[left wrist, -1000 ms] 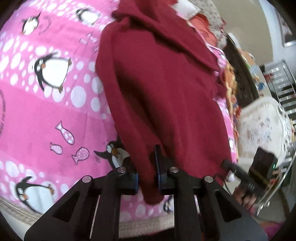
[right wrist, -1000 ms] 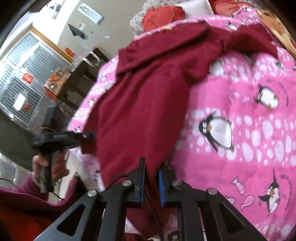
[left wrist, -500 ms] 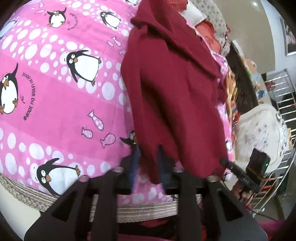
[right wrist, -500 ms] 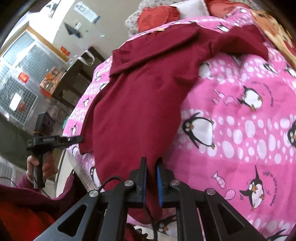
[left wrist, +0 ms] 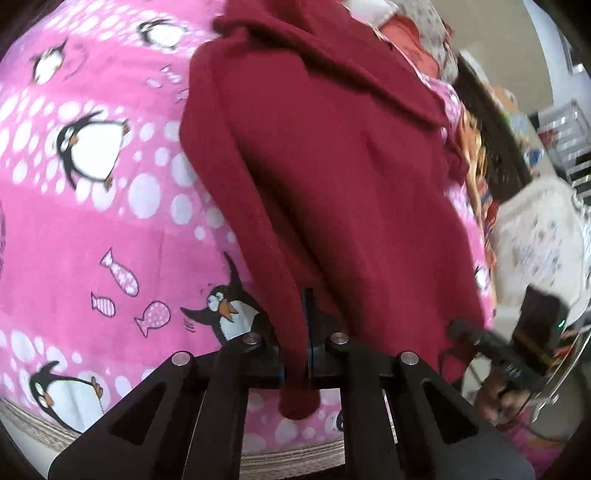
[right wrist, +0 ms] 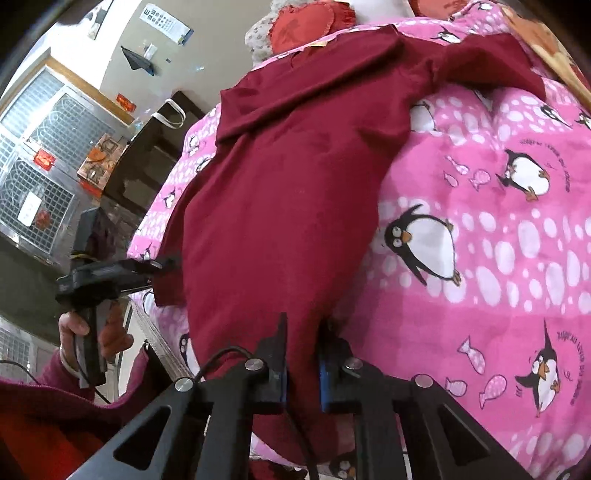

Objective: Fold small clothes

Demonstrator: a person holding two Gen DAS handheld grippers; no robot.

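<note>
Your open ground is the pink penguin blanket beside the maroon garment. Cushions block the far end. A dark cabinet stands just off the bed's edge.

We see even, soft daylight in both views, with no hard shadows on the pink penguin blanket. The left wrist view is smeared by motion blur, most at the upper left and right edges; the right wrist view is sharper. Fisheye bending bulges the bed and leaves dark corners. The barred window glows pale, and the dark red garment holds dim folds.
</note>
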